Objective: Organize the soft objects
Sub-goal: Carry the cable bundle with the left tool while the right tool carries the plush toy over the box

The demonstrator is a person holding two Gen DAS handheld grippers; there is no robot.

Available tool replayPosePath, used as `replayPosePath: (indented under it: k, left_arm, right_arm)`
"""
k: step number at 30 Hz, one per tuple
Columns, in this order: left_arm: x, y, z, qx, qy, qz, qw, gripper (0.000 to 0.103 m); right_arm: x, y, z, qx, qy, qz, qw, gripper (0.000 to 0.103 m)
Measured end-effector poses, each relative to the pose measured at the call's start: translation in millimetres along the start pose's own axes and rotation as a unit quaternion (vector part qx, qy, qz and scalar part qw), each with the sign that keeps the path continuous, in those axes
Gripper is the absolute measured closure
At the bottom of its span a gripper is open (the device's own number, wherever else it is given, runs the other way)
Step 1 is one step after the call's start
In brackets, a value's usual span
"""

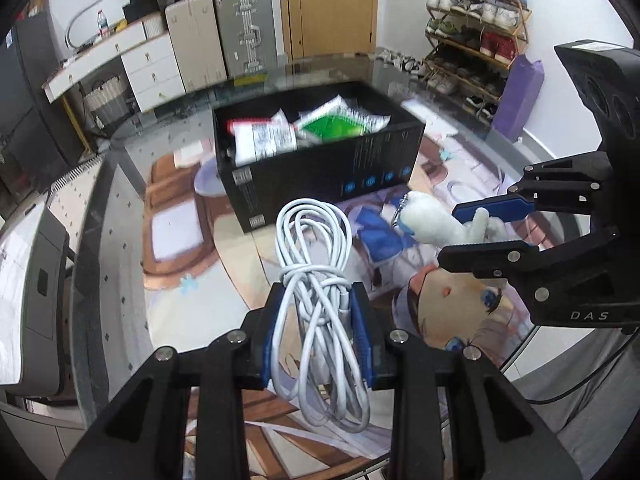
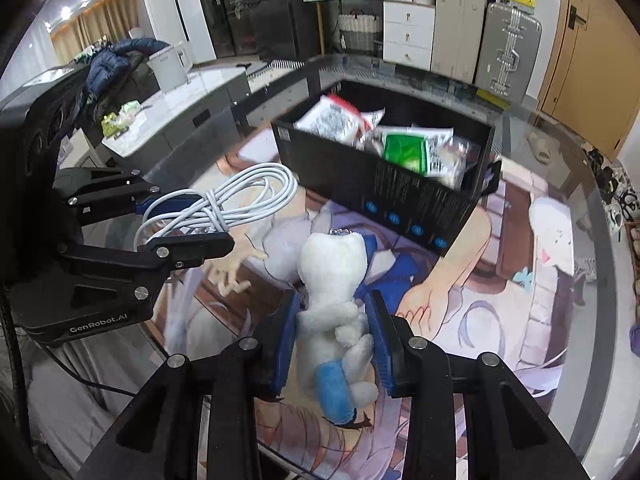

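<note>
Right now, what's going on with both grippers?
The left gripper is clamped on a coiled white cable, and the right gripper is clamped on a white plush toy. Both are held above the glass table, near the black box, which already holds several packets.

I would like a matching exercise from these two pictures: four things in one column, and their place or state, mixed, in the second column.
Things:
1. white cable
2. plush toy
3. green packet
4. black box

Places or states:
A. lying inside the box
B. held in the left gripper
C. standing open on the table mat
D. held in the right gripper

Pairs: 1-B, 2-D, 3-A, 4-C
</note>
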State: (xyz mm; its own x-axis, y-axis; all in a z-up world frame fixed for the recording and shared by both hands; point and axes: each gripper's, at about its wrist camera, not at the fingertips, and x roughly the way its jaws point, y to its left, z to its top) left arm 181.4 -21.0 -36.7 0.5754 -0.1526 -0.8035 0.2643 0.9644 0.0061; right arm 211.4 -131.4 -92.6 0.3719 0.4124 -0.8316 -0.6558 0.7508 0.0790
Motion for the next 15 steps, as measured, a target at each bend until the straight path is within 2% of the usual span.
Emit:
replayPosePath:
  k: [4,10,15]
  left_arm:
    - [-16.8,1.0,8.9,-0.007,-0.030,-0.008,0.9995,0.073]
    - [-35.9,1.5,27.7,-0.012,-0.076,-0.001,0.9970,0.073]
    - [-37.5,5.0,45.4,-0.022,-0.095,0.006,0.9952,0.073]
  right_arm:
    - [-20.7,2.9,7.8,-0.001,-0.027,-0.001,1.000,0.068]
    - [-46.9,4.1,25.6,0.009,-0.075,-0.015,0.997,0.068]
    - [-58.4,0.8,44.4,0.018,-0.104,-0.033,0.994,0.068]
